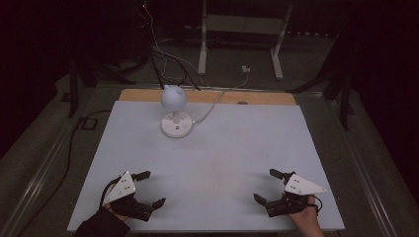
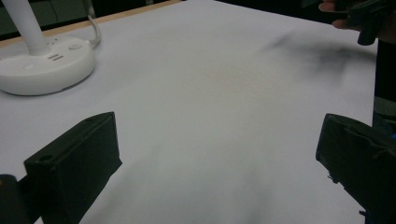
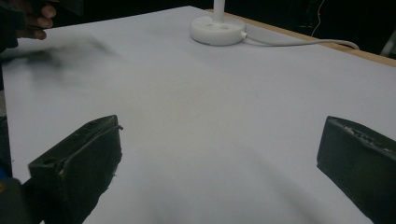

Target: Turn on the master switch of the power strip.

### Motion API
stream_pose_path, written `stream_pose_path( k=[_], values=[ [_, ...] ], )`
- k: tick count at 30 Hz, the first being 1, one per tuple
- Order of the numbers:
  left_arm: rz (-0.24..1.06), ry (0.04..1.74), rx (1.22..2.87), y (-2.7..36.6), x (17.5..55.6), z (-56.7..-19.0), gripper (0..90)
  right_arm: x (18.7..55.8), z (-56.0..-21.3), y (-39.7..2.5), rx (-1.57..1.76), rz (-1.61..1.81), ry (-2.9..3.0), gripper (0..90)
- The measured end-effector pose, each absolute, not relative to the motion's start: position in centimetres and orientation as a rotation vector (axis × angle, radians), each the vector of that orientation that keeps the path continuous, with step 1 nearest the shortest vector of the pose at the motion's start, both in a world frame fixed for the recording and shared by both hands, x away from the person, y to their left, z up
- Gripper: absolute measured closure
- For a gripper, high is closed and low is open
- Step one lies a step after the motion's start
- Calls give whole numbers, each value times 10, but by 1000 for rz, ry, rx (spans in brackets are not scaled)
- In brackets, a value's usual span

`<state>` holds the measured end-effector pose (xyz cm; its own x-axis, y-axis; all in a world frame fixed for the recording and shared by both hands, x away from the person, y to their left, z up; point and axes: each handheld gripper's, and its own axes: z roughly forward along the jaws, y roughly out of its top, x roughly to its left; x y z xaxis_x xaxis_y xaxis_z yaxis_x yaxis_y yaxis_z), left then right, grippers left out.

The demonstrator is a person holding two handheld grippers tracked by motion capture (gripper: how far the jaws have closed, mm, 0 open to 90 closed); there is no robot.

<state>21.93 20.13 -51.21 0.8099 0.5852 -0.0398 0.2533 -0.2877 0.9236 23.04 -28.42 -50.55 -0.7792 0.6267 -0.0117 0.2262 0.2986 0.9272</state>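
While both jaws gape wide on the left hand-held gripper (image 1: pixel 149 188) and right hand-held gripper (image 1: pixel 271 186), well short of the small white plastic desk lamp (image 1: pixel 175 111) at the white counter's (image 1: pixel 222 163) far edge, that lamp looks light, rigid, best gripped by its slim stem.

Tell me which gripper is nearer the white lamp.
The left gripper: the lamp stands at the table's far left, on its side; the right gripper sits farther across.

High view overhead; gripper views low, both facing lamp (image 1: pixel 174 111)
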Motion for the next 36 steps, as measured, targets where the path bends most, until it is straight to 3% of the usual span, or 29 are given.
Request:
stream_pose_path(
  k=[36],
  values=[
    [365,623,1951,189,219,-508,1,227,-503,-280,794,1440,2190,0]
  ],
)
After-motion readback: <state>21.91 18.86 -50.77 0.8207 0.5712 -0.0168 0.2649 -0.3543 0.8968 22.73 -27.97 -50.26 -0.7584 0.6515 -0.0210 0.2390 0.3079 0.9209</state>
